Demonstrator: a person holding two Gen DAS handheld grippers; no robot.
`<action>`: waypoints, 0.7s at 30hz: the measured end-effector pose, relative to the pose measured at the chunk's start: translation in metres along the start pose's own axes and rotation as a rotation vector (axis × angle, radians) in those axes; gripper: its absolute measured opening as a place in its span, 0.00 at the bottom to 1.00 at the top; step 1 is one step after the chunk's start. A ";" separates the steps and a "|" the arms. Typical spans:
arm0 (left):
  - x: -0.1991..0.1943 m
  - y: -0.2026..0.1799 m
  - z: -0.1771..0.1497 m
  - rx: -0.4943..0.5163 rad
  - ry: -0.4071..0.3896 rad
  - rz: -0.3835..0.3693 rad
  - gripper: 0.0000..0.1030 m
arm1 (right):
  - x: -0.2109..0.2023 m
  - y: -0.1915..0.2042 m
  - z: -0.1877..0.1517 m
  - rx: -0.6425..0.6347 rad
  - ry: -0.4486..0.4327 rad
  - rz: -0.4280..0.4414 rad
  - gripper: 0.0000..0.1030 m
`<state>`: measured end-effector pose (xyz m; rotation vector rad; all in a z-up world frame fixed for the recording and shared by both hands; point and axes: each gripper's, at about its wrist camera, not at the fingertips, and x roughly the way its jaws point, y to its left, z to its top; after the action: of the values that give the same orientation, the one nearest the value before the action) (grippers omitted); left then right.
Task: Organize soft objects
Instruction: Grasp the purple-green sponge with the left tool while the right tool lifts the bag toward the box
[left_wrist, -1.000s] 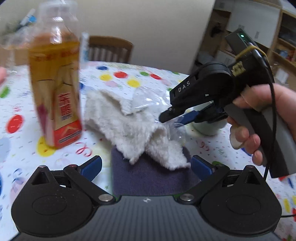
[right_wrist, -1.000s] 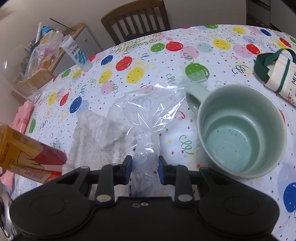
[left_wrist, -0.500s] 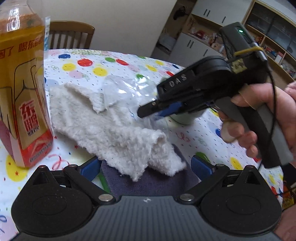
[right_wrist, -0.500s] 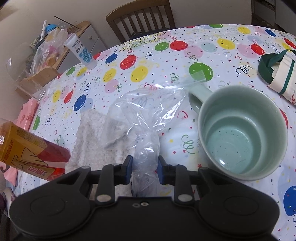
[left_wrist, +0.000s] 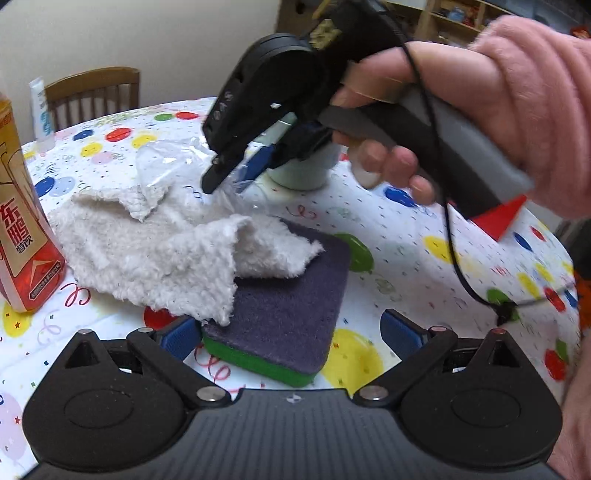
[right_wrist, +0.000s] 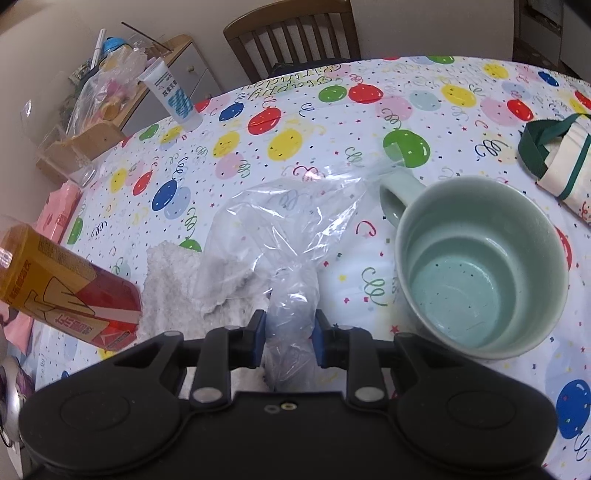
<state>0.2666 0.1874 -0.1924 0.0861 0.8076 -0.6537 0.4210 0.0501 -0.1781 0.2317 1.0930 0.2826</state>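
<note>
**Right Gripper Pinching Bag, Left Gripper Spread at Sponge**

Pinching a gathered neck of the clear plastic bag (right_wrist: 280, 258) between its two blue pads, the right gripper (right_wrist: 289, 334) has its fingers drawn close together with only the bunched film between them. The bag fans out ahead of the fingers, lying partly over the white cloth (right_wrist: 173, 280) and partly on the tablecloth (right_wrist: 295, 110).

In the left wrist view, the left gripper (left_wrist: 290, 334) has its fingers spread wide apart and grips nothing. The sponge (left_wrist: 291, 295), purple on top with a green layer beneath, lies flat between them, its near left corner just beside the left pad. The cloth (left_wrist: 155, 251) drapes over the sponge's far left part and runs left across the table. The right gripper (left_wrist: 236, 162) hangs above the cloth's far edge, held by the right hand (left_wrist: 399, 110) in a pink sleeve, with the bag (left_wrist: 173, 162) trailing from its tips.

Surrounding items:
- Bottle (left_wrist: 22, 221): orange and red label, upright, just left of the cloth.
- Mug (right_wrist: 480, 266): pale green, upright, just right of the bag, handle toward it.
- Tote (right_wrist: 561, 162): cream with green straps, on the far right of the table.
- Tube (right_wrist: 170, 96): white, standing at the far left edge.
- Chair (right_wrist: 291, 37): wooden, behind the table.
</note>
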 end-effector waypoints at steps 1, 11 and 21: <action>0.001 0.000 0.001 -0.017 -0.008 0.010 0.99 | -0.001 0.001 -0.001 -0.006 -0.002 -0.003 0.24; 0.006 -0.012 0.007 -0.075 -0.029 0.170 0.81 | -0.023 0.004 -0.008 -0.078 -0.030 0.001 0.23; -0.017 -0.026 0.010 -0.247 -0.092 0.197 0.80 | -0.073 -0.009 -0.020 -0.103 -0.073 0.048 0.22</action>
<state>0.2491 0.1719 -0.1694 -0.0880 0.7740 -0.3662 0.3723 0.0184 -0.1287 0.1750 0.9988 0.3693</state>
